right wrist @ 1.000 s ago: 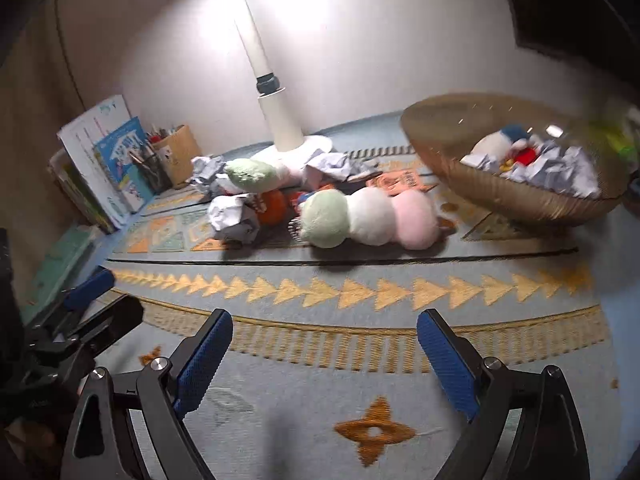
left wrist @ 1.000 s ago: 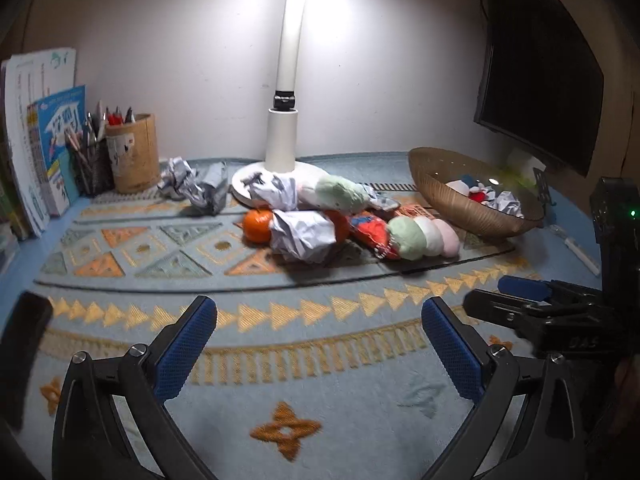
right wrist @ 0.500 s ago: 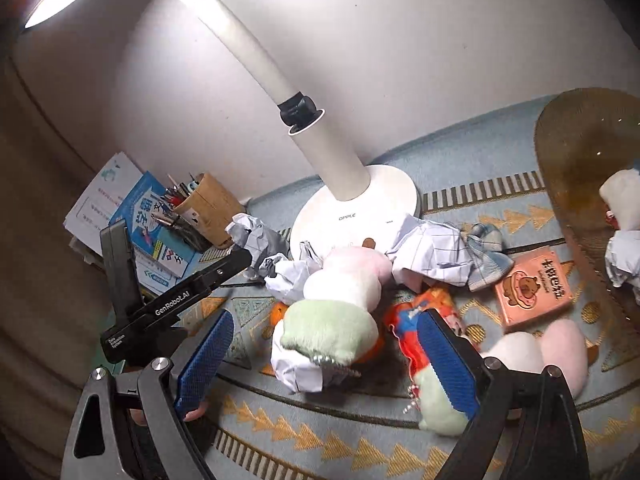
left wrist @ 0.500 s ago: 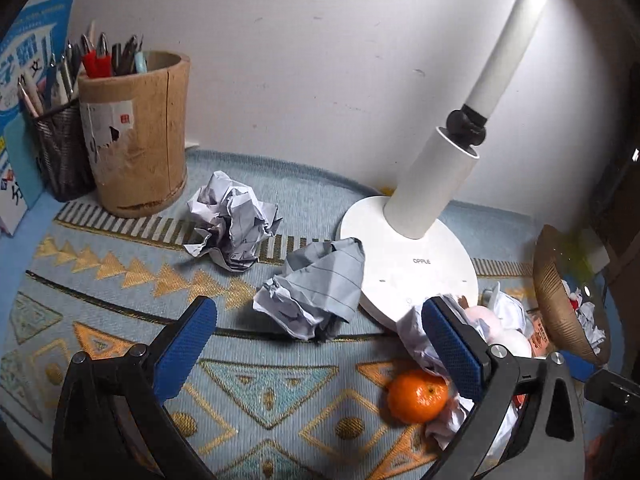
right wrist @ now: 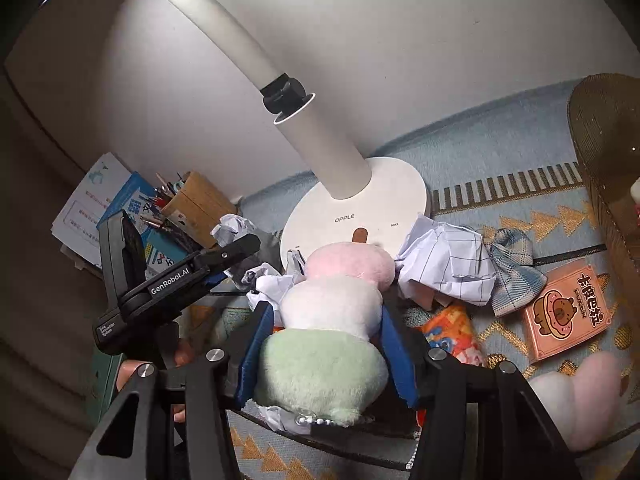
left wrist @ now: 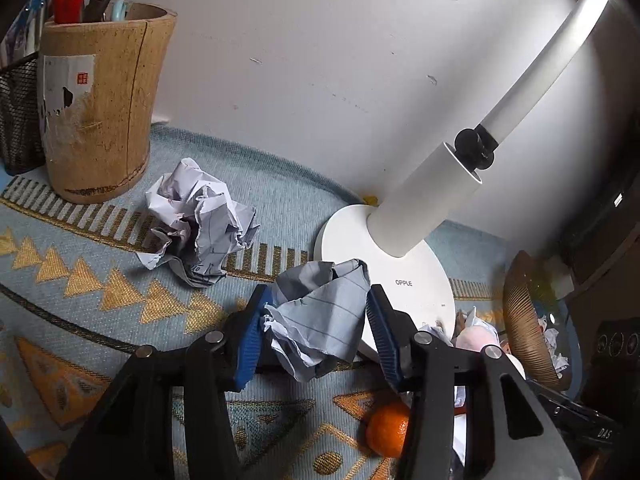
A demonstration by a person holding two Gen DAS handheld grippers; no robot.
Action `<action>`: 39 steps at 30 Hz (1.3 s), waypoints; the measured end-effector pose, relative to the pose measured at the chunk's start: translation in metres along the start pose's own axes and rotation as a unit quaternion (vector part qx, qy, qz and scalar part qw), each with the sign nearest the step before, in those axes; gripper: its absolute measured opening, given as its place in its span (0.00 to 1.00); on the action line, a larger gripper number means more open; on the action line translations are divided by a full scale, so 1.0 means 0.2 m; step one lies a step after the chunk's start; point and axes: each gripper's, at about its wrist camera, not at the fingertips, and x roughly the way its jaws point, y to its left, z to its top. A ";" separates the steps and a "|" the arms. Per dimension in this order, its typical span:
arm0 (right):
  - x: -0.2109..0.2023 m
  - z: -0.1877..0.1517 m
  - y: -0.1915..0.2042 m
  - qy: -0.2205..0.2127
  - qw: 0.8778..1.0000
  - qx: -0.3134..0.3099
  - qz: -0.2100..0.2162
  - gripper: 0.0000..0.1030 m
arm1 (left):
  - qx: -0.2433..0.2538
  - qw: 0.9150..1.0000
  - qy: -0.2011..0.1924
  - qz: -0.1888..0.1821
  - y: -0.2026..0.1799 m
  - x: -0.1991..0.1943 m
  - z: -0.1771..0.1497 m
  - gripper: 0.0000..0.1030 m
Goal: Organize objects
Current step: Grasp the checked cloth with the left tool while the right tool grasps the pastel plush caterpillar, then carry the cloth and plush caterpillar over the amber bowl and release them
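Note:
My left gripper (left wrist: 316,334) is shut on a grey lined crumpled paper ball (left wrist: 320,320) beside the white lamp base (left wrist: 404,276). A second crumpled paper ball (left wrist: 200,216) lies to its left on the patterned mat. My right gripper (right wrist: 326,346) is shut on a pink, white and green plush toy (right wrist: 332,320) in front of the lamp base (right wrist: 360,204). The left gripper also shows in the right wrist view (right wrist: 224,260). The woven basket (left wrist: 524,320) stands at the right, with paper inside.
A wooden pen holder (left wrist: 96,100) and mesh cup (left wrist: 18,116) stand at the left by the wall. An orange (left wrist: 388,428) lies near the left gripper. A checked paper ball (right wrist: 448,268), a pink card box (right wrist: 568,312), a second plush (right wrist: 580,396) and books (right wrist: 108,208) surround the right gripper.
Both grippers moved forward and closed: the left on the grey paper ball, the right on the plush toy. Half a second ago both were open above them.

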 end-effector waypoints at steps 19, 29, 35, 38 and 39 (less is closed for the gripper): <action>-0.62 -0.84 0.04 0.034 0.981 -0.173 -0.080 0.52 | 0.055 0.998 -0.015 -0.018 -0.53 -0.65 -0.96 0.45; -0.59 -0.87 0.00 0.037 0.977 -0.180 -0.107 0.75 | 0.076 0.996 -0.036 0.030 -0.55 -0.62 -1.02 0.46; -0.55 -0.87 -0.01 0.054 0.976 -0.177 -0.116 0.75 | 0.103 0.993 -0.047 0.037 -0.60 -0.63 -1.04 0.46; -0.53 -0.87 -0.02 0.067 0.975 -0.177 -0.117 0.75 | 0.105 0.992 -0.048 0.046 -0.60 -0.62 -1.04 0.46; -0.52 -0.87 -0.01 0.067 0.974 -0.179 -0.119 0.75 | 0.105 0.992 -0.048 0.049 -0.60 -0.61 -1.04 0.46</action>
